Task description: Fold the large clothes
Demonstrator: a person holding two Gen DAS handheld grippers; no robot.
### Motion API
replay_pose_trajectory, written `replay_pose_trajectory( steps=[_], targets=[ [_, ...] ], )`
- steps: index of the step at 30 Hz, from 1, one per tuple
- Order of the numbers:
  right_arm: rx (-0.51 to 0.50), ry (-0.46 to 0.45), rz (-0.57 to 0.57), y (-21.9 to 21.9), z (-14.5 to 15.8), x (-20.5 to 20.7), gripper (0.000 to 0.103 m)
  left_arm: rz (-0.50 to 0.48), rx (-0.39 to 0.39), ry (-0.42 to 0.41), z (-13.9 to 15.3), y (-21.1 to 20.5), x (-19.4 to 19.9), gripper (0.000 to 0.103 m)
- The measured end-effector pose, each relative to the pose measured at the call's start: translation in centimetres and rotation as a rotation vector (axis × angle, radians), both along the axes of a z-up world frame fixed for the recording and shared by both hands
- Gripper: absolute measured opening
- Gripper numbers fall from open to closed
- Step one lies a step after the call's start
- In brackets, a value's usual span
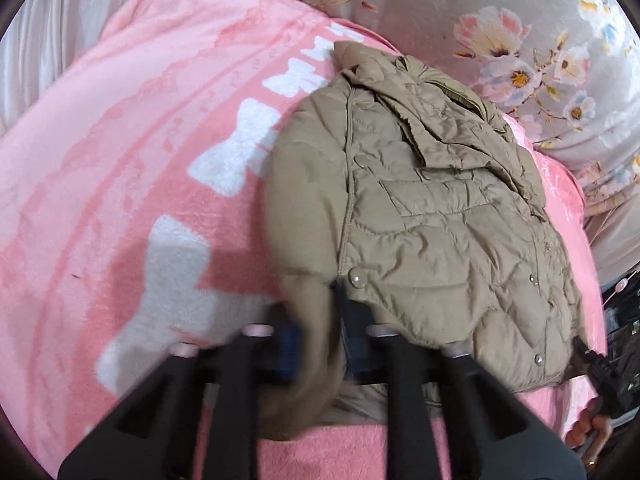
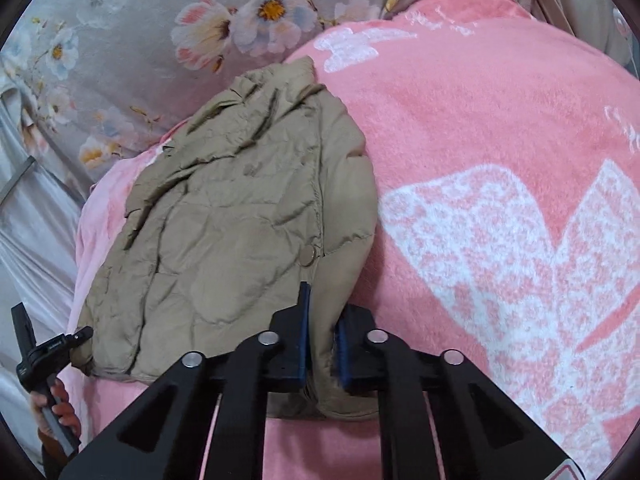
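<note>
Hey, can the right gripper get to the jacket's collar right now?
Probably not straight away. The right gripper is shut on the jacket sleeve, so it would have to let go first. Otherwise the way looks free: nothing lies over the collar or across the jacket.

A home bedroom: pink fleece blanket [image 2: 500,128] spread over floral bedding [image 2: 132,24].

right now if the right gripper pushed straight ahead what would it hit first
The right gripper is already clamped on the tan jacket's sleeve, so going forward it would likely push further into the jacket itself, bunching it.
</note>
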State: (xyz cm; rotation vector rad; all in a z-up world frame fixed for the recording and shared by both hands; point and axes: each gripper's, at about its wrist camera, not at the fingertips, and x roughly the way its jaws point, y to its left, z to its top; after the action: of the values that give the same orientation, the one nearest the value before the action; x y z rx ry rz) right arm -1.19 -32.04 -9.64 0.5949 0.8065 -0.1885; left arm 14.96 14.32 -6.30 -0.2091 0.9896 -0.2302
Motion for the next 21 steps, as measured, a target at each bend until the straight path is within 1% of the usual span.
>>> replay_pose_trajectory(
  steps=[2,4,7,8,10,11,12,13,14,15,17,18,19,20,21],
  targets=[
    [-0.032,-0.029,0.004,0.5,1.5,-0.8,0.006,-0.01,-0.005,-0.022,0.7,0.1,-0.6,0.005],
    [-0.042,-0.058,0.013,0.9,3.1,-1.7,0.005,-0.015,-0.01,-0.041,1.8,0.3,-1.5,0.003],
    [-0.086,-0.104,0.036,1.9,6.0,-4.0,0.004,-0.03,-0.048,-0.077,4.1,1.5,-3.8,0.003],
    [-0.118,-0.131,0.04,2.4,7.6,-5.5,0.004,-0.037,-0.073,-0.092,5.3,2.2,-5.0,0.003],
    [-0.137,-0.174,0.048,2.8,10.0,-7.8,0.004,-0.047,-0.126,-0.129,7.7,3.5,-7.6,0.003],
    [-0.153,-0.208,0.047,3.2,11.8,-9.4,0.004,-0.049,-0.141,-0.142,8.5,3.9,-8.5,0.003],
    [-0.164,-0.232,0.047,3.3,13.0,-10.4,0.004,-0.051,-0.165,-0.166,10.1,4.6,-10.0,0.003],
    [-0.188,-0.274,0.045,3.5,14.9,-11.7,0.003,-0.052,-0.189,-0.19,11.5,5.2,-11.1,0.003],
    [-0.2,-0.296,0.041,3.5,15.9,-12.3,0.003,-0.054,-0.213,-0.226,13.4,5.9,-12.1,0.003],
    [-0.217,-0.34,0.031,3.5,17.5,-12.9,0.003,-0.049,-0.221,-0.257,14.9,6.2,-12.7,0.003],
    [-0.228,-0.41,0.008,2.8,19.9,-12.8,0.003,-0.038,-0.223,-0.314,17.1,6.4,-12.8,0.003],
    [-0.222,-0.429,0.002,2.2,20.6,-12.3,0.003,-0.031,-0.213,-0.35,18.3,6.3,-12.2,0.004],
    [-0.208,-0.443,-0.004,1.4,21.0,-11.2,0.003,-0.024,-0.198,-0.379,19.2,5.9,-11.2,0.004],
    [-0.185,-0.448,-0.013,0.4,21.0,-9.3,0.003,-0.014,-0.186,-0.389,19.6,5.5,-10.1,0.004],
    [-0.169,-0.438,-0.021,-0.4,20.9,-7.7,0.003,-0.008,-0.158,-0.386,19.8,4.6,-8.0,0.004]
  ],
)
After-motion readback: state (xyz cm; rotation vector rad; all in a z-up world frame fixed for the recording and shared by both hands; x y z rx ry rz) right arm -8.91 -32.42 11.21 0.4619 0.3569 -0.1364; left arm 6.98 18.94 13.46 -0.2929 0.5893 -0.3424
